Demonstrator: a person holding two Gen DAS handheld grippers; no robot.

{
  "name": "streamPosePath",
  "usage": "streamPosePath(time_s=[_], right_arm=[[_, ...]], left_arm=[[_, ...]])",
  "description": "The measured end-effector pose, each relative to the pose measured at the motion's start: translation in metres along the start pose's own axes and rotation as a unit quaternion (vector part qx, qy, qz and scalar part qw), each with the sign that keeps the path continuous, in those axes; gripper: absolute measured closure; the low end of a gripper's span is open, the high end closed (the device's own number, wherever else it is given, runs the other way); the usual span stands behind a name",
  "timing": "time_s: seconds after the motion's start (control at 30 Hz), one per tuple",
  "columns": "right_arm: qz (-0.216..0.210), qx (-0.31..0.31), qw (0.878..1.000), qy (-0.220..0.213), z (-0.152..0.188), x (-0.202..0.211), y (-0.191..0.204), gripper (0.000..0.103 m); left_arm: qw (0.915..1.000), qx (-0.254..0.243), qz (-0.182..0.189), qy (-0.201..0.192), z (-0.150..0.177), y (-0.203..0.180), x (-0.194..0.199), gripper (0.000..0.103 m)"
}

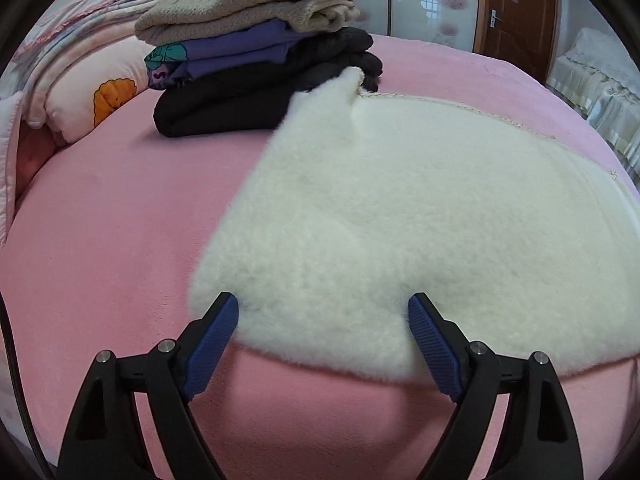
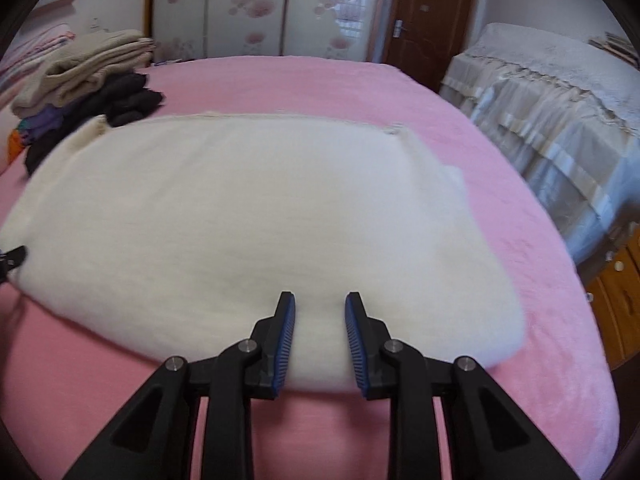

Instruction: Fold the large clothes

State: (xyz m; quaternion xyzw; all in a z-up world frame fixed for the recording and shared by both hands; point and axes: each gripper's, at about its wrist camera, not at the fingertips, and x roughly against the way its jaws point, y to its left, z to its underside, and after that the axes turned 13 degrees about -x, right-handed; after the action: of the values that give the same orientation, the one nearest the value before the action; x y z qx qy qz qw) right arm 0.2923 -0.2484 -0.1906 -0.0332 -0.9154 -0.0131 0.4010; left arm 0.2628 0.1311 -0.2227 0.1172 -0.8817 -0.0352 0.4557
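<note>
A white fleecy garment (image 1: 400, 216) lies spread flat on a bed with a pink cover (image 1: 100, 240).

The left hand-held gripper (image 1: 323, 312) points down at the garment's near edge. Its jaws stand wide apart, the 2 blue pads (image 1: 212, 344) on either side of a stretch of the fleece hem, with nothing pinched between them. The garment's left edge runs up and away just beyond the left pad.

The right hand-held gripper (image 2: 320, 312) hangs over the same near hem, further along. Its jaws are set narrow but still parted, a strip of white fleece showing in the gap; the pads do not press on the cloth, so it grips nothing.

Ahead and to the left of both hand-held grippers sits a stack of folded clothes (image 1: 256, 60): a beige knit on top, a purple piece below it, black pieces at the bottom. A corner of the white garment touches the black pieces. A pillow with an orange print (image 1: 100, 88) lies left of the stack. Far ahead stand a wooden door (image 2: 428, 20) and flowered wardrobe panels (image 2: 256, 8); a second bed with a pale lace cover (image 2: 552, 92) is off to the right.
</note>
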Motion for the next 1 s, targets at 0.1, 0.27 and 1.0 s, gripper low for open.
streamPosePath(time_s=[0.1,0.27,1.0], right_arm=[[0.036,-0.02,0.999,-0.005,-0.001,-0.003,-0.033,0.079],[0.031,-0.064,0.997,0.01,-0.001,-0.002,-0.067,0.08],[-0.098,-0.079,0.991,-0.039,-0.047,0.088,0.022,0.077]], left_arm=[[1.0,-0.005,-0.001,-0.004,0.001,0.001,0.001,0.017],[0.9999,-0.008,-0.013,-0.001,0.001,-0.003,0.002,0.016],[0.9956,0.038,0.076,0.039,-0.013,0.019,0.083,0.011]])
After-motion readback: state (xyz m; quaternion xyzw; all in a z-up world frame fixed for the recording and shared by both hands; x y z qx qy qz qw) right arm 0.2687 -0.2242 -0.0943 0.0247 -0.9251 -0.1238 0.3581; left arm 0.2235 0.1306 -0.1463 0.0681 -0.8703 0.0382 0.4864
